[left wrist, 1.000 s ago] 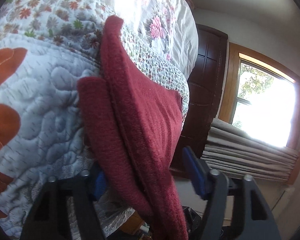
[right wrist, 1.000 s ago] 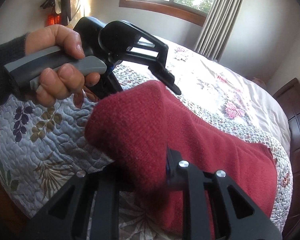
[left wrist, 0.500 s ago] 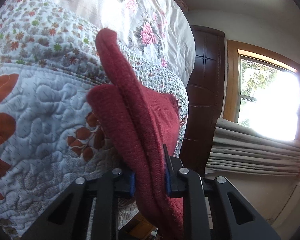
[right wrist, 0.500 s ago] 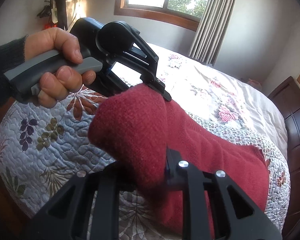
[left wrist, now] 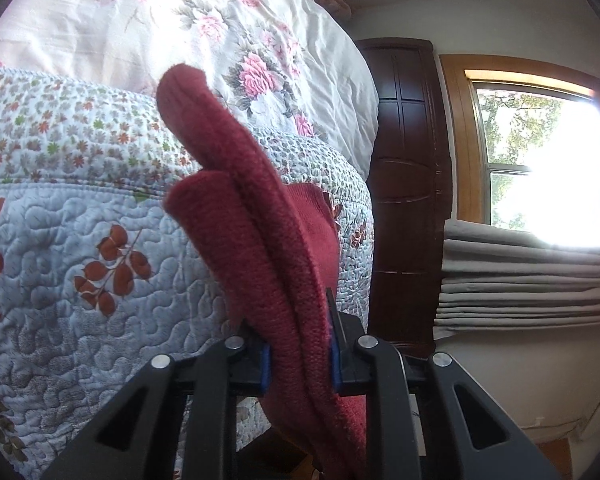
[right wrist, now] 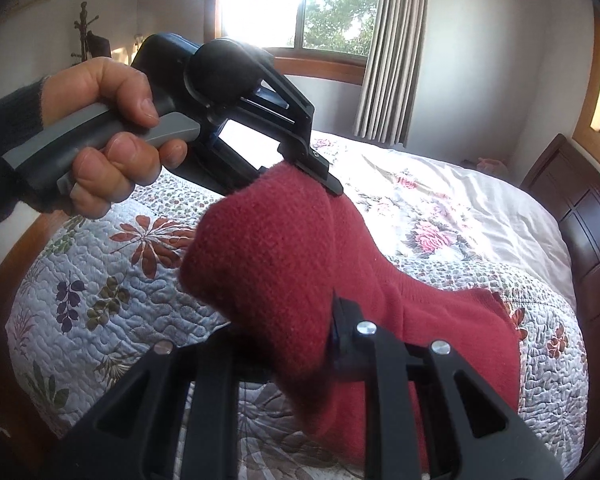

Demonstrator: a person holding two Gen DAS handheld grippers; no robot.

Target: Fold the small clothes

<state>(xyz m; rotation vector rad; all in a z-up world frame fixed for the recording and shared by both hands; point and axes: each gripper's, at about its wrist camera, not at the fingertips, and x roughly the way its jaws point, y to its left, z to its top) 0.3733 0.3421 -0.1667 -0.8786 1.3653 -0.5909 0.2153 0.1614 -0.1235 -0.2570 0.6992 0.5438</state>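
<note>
Lifted higher than a second ago, and pinched now where a second ago the left fingers stood wide apart.

Left wrist view: dark red knitted garment (left wrist: 268, 248) running up and away from the left gripper (left wrist: 300, 354), clamped between the two blue-padded fingers (left wrist: 265, 364), several layers bunched together in the pinch. Long axis almost straight ahead of the fingers, from the pinch to a rounded folded end at the top. Far part of the cloth lying on the pale quilted bedspread with rust-brown leaves (left wrist: 60, 272); near part raised clear of it. Beyond, white floral duvet (left wrist: 180, 20), dark wooden headboard (left wrist: 404, 184), bright window.

Right wrist view: same red knit (right wrist: 284, 264) bulging over the right gripper (right wrist: 296, 344), closed on a thick fold of it; left-hand finger hidden under the cloth, so closure judged from the bunching and the one finger seen pressing in. Left gripper's fingertip (right wrist: 320, 172) biting the upper edge of that same raised fold, hand (right wrist: 104, 136) squeezing its grey handle. Both pinches close together on one lifted end; rest of the garment trailing away to the right, flat on the bedspread (right wrist: 100, 300).

Likely next: carrying the held end along that axis, over the flat part. Neither gripper nearer; both sharing the edge.
</note>
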